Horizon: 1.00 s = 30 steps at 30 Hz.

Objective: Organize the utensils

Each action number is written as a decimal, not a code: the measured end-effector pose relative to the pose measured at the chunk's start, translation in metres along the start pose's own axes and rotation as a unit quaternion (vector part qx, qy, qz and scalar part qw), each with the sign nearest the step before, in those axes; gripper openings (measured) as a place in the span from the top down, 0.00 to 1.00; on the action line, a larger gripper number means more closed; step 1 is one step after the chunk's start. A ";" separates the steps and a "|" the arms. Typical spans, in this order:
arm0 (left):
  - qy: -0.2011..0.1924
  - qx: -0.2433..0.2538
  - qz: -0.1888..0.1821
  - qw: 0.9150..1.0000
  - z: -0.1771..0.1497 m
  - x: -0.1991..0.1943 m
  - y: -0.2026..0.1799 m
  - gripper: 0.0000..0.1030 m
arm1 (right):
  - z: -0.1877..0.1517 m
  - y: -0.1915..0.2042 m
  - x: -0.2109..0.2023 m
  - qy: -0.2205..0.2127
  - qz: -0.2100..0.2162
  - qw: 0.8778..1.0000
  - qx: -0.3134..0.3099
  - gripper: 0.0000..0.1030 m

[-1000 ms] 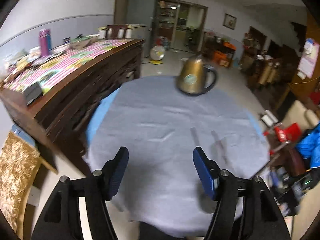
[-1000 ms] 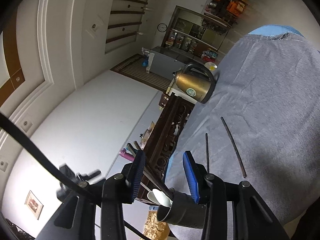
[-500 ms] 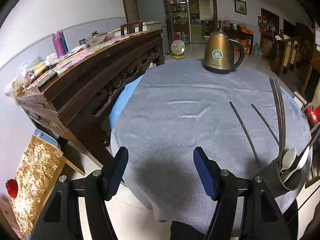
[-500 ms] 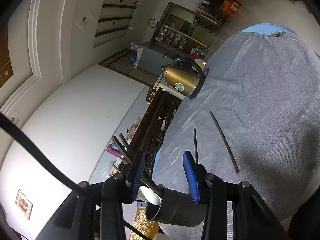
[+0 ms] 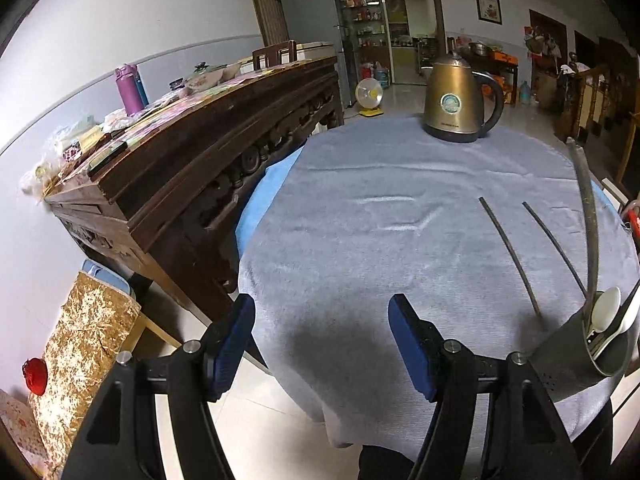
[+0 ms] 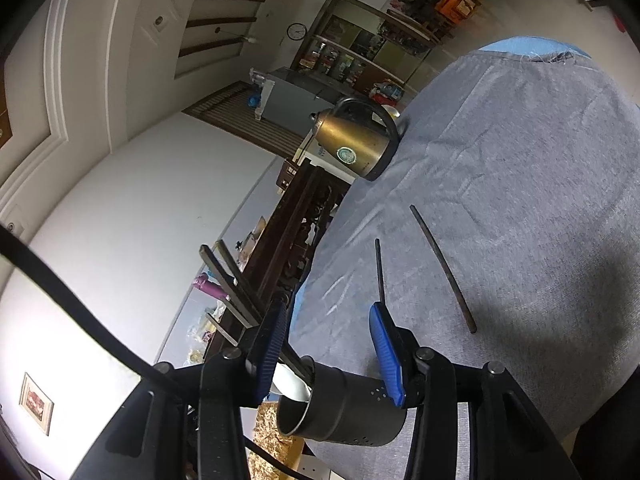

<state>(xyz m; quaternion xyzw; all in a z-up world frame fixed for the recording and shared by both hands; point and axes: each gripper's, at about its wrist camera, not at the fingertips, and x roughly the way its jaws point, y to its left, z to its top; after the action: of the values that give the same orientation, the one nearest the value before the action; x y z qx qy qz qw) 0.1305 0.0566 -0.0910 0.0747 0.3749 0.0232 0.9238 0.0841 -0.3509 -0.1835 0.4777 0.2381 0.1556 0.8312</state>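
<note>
Left claw (image 5: 322, 340) apart w/ nothing between over near counter (image 5: 360, 240) edge, right claw (image 6: 330, 344) opening around tilted black holder (image 6: 348, 408) w/ utensils, two chopsticks (image 5: 512, 256) flat nearby, kettle (image 5: 456, 100) far.

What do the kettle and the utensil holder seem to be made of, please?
Kettle: likely metal with a brushed bronze-gold finish that shows soft sheen; its handle looks like black plastic. Utensil holder: probably matte dark metal, judging by its thin rim and small punched holes.
</note>
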 end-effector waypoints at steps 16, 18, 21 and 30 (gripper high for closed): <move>0.024 0.012 0.011 1.000 -0.003 0.020 -0.005 0.32 | -0.001 -0.015 0.010 0.010 -0.014 1.000 0.015 0.53; 0.027 0.015 0.011 0.999 -0.003 0.024 -0.007 0.32 | 0.000 -0.019 0.010 0.011 -0.016 1.000 0.018 0.53; 0.029 0.023 0.012 0.999 -0.001 0.031 -0.010 0.32 | 0.000 -0.023 0.011 0.012 -0.020 1.000 0.020 0.53; 0.029 0.052 0.021 0.998 0.015 0.062 -0.021 0.32 | 0.018 -0.024 0.028 0.027 -0.061 0.998 -0.004 0.53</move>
<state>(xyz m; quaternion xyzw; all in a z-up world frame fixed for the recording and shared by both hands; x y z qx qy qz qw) 0.1853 0.0401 -0.1269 0.1293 0.4007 0.0253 0.9067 0.1183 -0.3621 -0.2034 0.4543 0.2884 0.1186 0.8345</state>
